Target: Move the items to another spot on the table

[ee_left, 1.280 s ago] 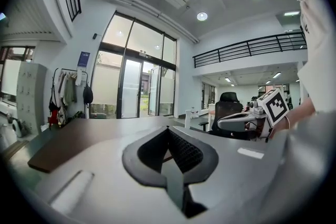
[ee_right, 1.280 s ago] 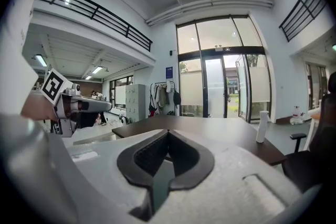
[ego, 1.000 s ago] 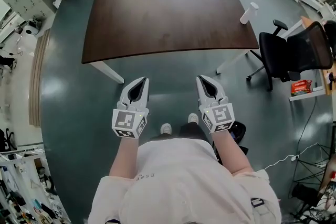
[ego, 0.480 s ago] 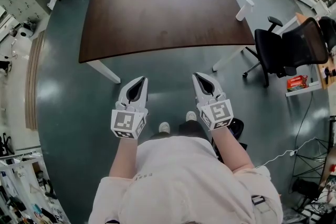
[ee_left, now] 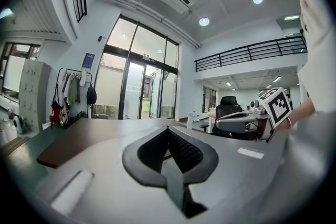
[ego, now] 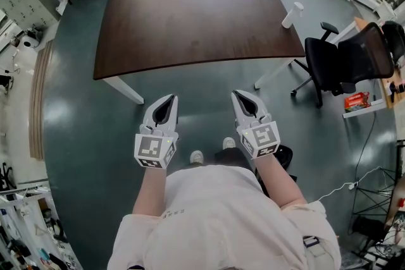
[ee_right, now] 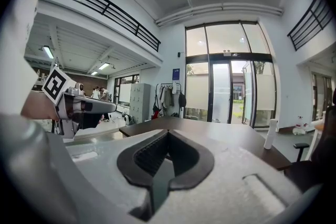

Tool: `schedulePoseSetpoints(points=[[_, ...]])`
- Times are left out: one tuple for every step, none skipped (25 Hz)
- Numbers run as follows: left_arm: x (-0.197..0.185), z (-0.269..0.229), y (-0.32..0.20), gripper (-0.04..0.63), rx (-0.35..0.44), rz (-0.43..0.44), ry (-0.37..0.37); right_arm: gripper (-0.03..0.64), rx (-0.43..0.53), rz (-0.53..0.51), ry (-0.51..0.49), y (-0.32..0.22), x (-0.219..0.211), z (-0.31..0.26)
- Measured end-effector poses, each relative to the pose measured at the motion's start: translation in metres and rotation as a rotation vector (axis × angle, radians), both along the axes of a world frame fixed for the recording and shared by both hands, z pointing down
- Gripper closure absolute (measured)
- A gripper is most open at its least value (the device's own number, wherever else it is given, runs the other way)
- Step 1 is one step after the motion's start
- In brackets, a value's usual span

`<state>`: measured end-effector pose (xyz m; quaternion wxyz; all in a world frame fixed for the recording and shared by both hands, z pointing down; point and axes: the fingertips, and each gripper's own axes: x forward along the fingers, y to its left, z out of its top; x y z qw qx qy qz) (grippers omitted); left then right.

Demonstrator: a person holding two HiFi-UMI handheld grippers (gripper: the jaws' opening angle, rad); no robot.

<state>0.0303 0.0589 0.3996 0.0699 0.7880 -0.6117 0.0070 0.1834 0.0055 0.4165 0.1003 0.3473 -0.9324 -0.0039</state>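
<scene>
Jaws of left gripper [ego: 171, 98] pressed together, nothing between. Right gripper [ego: 236, 93] likewise closed on nothing. Both held side by side over floor [ego: 209, 82], before person's torso [ego: 221, 218]. Dark brown surface [ego: 196, 16] ahead, well apart. Black office chair [ego: 345, 63] to right.

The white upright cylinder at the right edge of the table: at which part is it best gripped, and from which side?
Probably around its middle, with the right gripper coming in level from the person's side. The white cylinder stands upright, slim and round, so jaws closing across its body should hold it. That gripper is shut now and must open first.
</scene>
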Motion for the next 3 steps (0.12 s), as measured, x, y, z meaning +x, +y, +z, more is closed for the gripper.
schedulePoseSetpoints(points=[[0.0, 0.0007, -0.0005, 0.58, -0.002, -0.001, 0.001, 0.627, -0.001, 0.001, 0.001, -0.0008, 0.0003, 0.0005], [-0.0002, 0.0013, -0.0011, 0.578, -0.003, -0.002, 0.001, 0.627, -0.003, 0.001, 0.002, -0.0016, 0.0005, 0.0011], [-0.0004, 0.002, -0.0017, 0.58, -0.005, -0.003, 0.002, 0.627, -0.005, 0.002, 0.002, -0.0024, 0.0007, 0.0018]])
